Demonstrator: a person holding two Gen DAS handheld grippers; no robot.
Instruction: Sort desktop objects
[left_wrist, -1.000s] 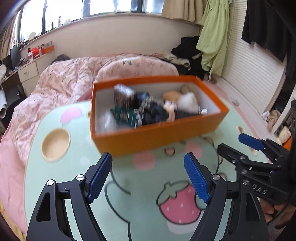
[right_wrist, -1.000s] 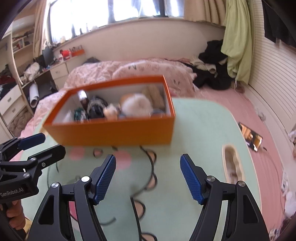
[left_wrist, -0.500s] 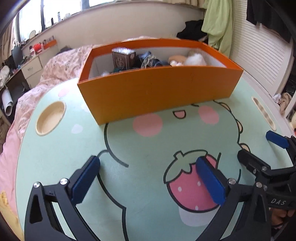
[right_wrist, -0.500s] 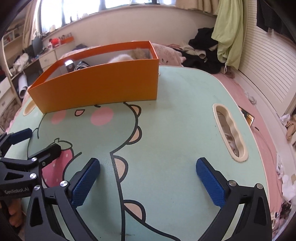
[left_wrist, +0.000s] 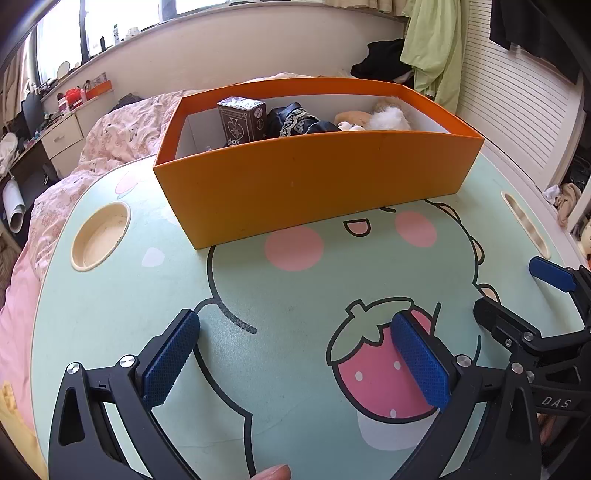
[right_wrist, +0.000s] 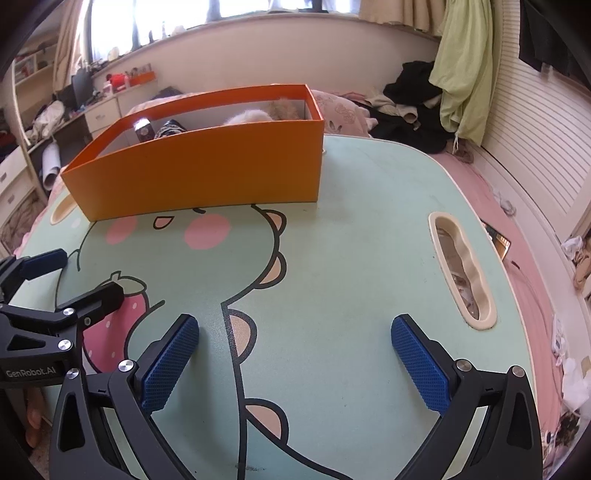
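**Everything in the box, tabletop bare: sorting looks done or nearly so**

The orange box (left_wrist: 317, 184) stands toward the far side of the mint-green cartoon table (left_wrist: 258, 295), and it already holds the loose items. In the left wrist view a dark card box (left_wrist: 242, 118) stands upright near the box's left end, a dark patterned cloth (left_wrist: 299, 122) lies just beside it, and a tan and white plush toy (left_wrist: 376, 118) fills the right part. More may lie lower down, but the near wall hides the floor of the box. From the right wrist view only the tops of these things show above the rim.

Outside the box, the table carries nothing loose that either view shows: only its printed dinosaur and strawberry, a round cup recess (left_wrist: 99, 236) on the left and a long slot (right_wrist: 461, 269) on the right. Judging from this, the gathering part of the task is finished and no object is left to pick up from the surface. Whether anything inside the box still needs arranging cannot be told.

The left gripper (left_wrist: 295, 358) hangs low over the strawberry print, its jaws spread wide with nothing between them. The right gripper (right_wrist: 295, 362) sits just beside it over the dinosaur's back, jaws equally wide and empty. Both point toward the box but stand well apart from it. A fingertip (left_wrist: 273, 472) shows at the bottom edge of the left view.

Beyond the table lie a pink bedspread (left_wrist: 110, 136) and hanging clothes (right_wrist: 461, 66).
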